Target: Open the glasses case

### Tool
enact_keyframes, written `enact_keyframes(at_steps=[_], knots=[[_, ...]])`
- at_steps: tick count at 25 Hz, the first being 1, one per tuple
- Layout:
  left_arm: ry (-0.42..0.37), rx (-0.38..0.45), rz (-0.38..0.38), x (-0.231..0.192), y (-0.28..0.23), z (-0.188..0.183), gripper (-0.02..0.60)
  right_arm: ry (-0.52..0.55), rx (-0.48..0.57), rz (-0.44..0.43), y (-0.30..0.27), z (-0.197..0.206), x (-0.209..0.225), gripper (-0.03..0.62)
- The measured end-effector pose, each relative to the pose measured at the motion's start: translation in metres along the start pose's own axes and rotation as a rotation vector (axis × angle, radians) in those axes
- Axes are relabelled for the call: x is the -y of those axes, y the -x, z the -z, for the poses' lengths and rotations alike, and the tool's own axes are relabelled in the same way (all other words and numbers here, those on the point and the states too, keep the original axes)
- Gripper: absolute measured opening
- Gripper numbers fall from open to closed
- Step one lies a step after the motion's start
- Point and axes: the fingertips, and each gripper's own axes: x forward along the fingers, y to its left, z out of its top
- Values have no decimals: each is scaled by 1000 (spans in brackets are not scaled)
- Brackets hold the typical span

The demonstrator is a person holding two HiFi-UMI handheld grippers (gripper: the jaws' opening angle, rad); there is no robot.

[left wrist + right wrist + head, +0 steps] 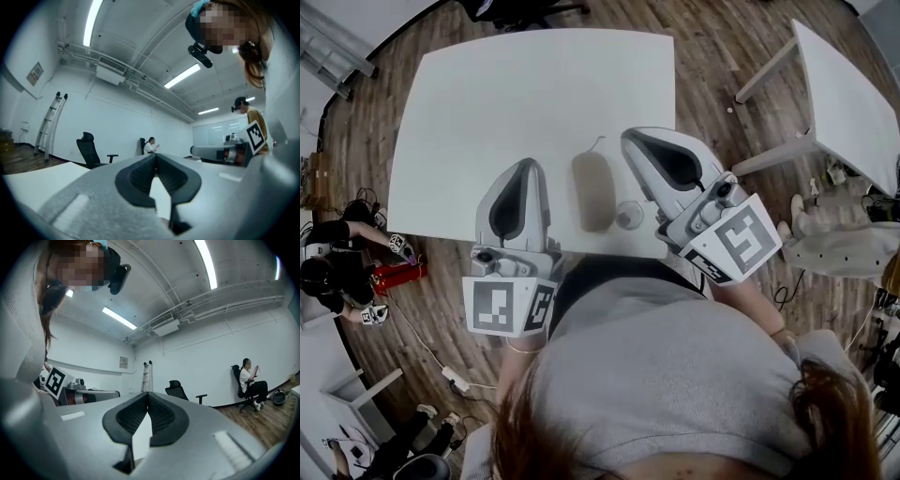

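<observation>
One glasses case (593, 190) on the white table (487, 112), lying close to the near edge, a bit right of that edge's middle. Its long axis runs from the near edge toward the far edge, pretty much square to the near edge. It's a greyish oblong and looks closed from above. A thin cord (595, 142) curls off its far end, and a small clear round thing (628, 217) sits just beside its near right end. Can't tell what that is.

The left gripper (528, 162) is on the case's left and the right gripper (630, 134) on its right, both over the near edge and pointing toward the far edge. From the head view neither looks like it's touching the case.

In the left gripper view the left gripper's (155, 156) jaws meet at the tips with nothing held. Same deal in the right gripper view: the right gripper (147, 393) is closed and empty.

Both views just look across the room: a ladder (49, 126) on the wall, a black chair (178, 390), and a seated person (251, 380).
</observation>
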Motion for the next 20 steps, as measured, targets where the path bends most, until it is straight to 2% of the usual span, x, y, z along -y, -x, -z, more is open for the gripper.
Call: enact_keyframes(at_steps=[5, 11, 13, 16, 17, 18, 20], knots=[[11, -41, 21, -10, -6, 6, 3, -2, -10, 10, -9, 0, 3, 3], [38, -172, 96, -11, -17, 30, 16, -11, -18, 34, -16, 0, 6, 3], [46, -217, 108, -11, -18, 40, 97, -11, -17, 38, -18, 0, 5, 3], [66, -284, 123, -12, -20, 59, 136, -11, -16, 40, -21, -1, 4, 3], [88, -323, 135, -11, -20, 71, 173, -11, -15, 43, -21, 0, 4, 3], [118, -369, 147, -10, -20, 83, 233, -12, -15, 47, -22, 1, 4, 3], [178, -453, 160, -6, -19, 107, 402, -18, -16, 52, -22, 2, 5, 3]])
